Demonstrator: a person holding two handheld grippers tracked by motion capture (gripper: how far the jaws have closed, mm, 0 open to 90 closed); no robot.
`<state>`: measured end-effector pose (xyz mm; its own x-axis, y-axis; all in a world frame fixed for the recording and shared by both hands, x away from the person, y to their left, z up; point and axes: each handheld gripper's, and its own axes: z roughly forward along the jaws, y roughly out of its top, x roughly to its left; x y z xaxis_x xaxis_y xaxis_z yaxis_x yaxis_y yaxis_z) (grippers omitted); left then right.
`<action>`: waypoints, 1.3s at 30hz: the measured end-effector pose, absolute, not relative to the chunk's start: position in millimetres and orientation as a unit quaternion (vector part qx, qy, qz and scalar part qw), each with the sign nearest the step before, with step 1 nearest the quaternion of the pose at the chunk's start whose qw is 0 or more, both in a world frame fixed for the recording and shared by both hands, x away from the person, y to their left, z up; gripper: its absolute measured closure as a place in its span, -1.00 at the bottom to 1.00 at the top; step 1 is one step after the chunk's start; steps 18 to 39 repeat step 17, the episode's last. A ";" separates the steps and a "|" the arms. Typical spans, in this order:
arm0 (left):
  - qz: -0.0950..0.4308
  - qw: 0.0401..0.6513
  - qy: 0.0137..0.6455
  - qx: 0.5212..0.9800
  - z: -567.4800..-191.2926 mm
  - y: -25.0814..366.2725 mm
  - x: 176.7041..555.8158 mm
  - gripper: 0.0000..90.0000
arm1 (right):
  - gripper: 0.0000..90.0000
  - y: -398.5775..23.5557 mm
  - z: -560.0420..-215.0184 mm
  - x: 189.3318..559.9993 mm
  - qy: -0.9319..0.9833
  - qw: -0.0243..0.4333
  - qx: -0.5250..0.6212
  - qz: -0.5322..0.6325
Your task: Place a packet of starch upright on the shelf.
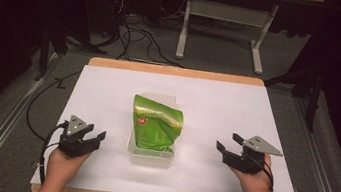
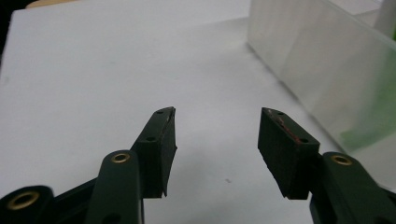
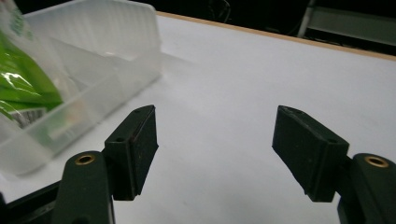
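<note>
A green crinkled bag (image 1: 155, 124) sits in a clear plastic container (image 1: 148, 157) at the middle of the white table top. My left gripper (image 1: 96, 138) rests low at the container's left, a short gap away, jaws open and empty. In the left gripper view the left gripper (image 2: 217, 140) shows its pads wide apart over bare white surface, the container wall (image 2: 317, 70) to the right. My right gripper (image 1: 228, 143) hovers to the right of the container, open and empty. The right gripper (image 3: 215, 144) view has the container (image 3: 93, 88) and green bag (image 3: 23, 79) at left.
The white sheet (image 1: 237, 110) covers a wooden table (image 1: 177, 71) with edges all round. Beyond the far edge stand a white desk frame (image 1: 223, 27) and dark cables (image 1: 136, 35) on the grey floor.
</note>
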<state>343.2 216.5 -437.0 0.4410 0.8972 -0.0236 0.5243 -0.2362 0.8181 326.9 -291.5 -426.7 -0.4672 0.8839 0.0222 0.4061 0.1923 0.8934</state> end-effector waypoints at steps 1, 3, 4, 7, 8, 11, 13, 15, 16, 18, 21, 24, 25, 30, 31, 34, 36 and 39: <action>0.241 0.396 0.480 0.745 -436.2 224.9 343.3 0.03 | -0.31 -306.6 -429.0 322.2 0.724 0.270 0.454 0.444; 0.241 0.396 0.483 0.743 -436.0 228.5 343.4 0.03 | -0.27 -316.8 -430.4 319.3 0.723 0.279 0.460 0.433; 0.239 0.399 0.488 0.738 -436.2 233.1 344.1 0.03 | -0.27 -316.8 -430.4 319.3 0.723 0.279 0.460 0.433; 0.223 0.405 0.506 0.728 -439.4 239.9 347.7 0.03 | -0.17 -330.5 -431.7 320.1 0.704 0.278 0.484 0.440; 0.222 0.404 0.508 0.728 -440.3 239.2 348.3 0.03 | -0.17 -332.2 -432.7 321.2 0.699 0.274 0.489 0.444; 0.231 0.395 0.503 0.733 -440.7 232.8 348.3 0.02 | -0.17 -329.9 -435.2 324.4 0.706 0.272 0.482 0.442; 0.246 0.391 0.500 0.733 -438.6 229.1 346.3 0.02 | -0.17 -328.3 -434.5 323.8 0.707 0.272 0.479 0.443; 0.244 0.392 0.501 0.732 -438.0 229.7 346.1 0.02 | -0.17 -328.3 -433.3 322.8 0.706 0.269 0.480 0.447; 0.241 0.395 0.504 0.729 -437.5 230.7 346.3 0.02 | -0.17 -328.3 -433.3 322.8 0.706 0.269 0.480 0.447; 0.234 0.402 0.505 0.727 -436.5 231.8 346.6 0.03 | -0.18 -328.6 -432.9 322.2 0.704 0.270 0.480 0.448; 0.234 0.402 0.505 0.727 -436.5 231.8 346.6 0.03 | -0.18 -328.6 -432.9 322.2 0.704 0.270 0.480 0.448; 0.234 0.402 0.505 0.727 -436.5 231.8 346.6 0.03 | -0.18 -328.6 -432.9 322.2 0.704 0.270 0.480 0.448; 0.234 0.402 0.505 0.727 -436.5 231.8 346.6 0.03 | -0.18 -328.6 -432.9 322.2 0.704 0.270 0.480 0.448; 0.234 0.402 0.505 0.727 -436.5 231.8 346.6 0.03 | -0.18 -328.6 -432.9 322.2 0.704 0.270 0.480 0.448; 0.234 0.402 0.505 0.727 -436.5 231.8 346.6 0.03 | -0.18 -328.6 -432.9 322.2 0.704 0.270 0.480 0.448; 0.234 0.402 0.505 0.727 -436.5 231.8 346.6 0.03 | -0.18 -328.6 -432.9 322.2 0.704 0.270 0.480 0.448; 0.234 0.402 0.505 0.727 -436.5 231.8 346.6 0.03 | -0.18 -328.6 -432.9 322.2 0.704 0.270 0.480 0.448; 0.234 0.402 0.505 0.727 -436.5 231.8 346.6 0.03 | -0.18 -328.6 -432.9 322.2 0.704 0.270 0.480 0.448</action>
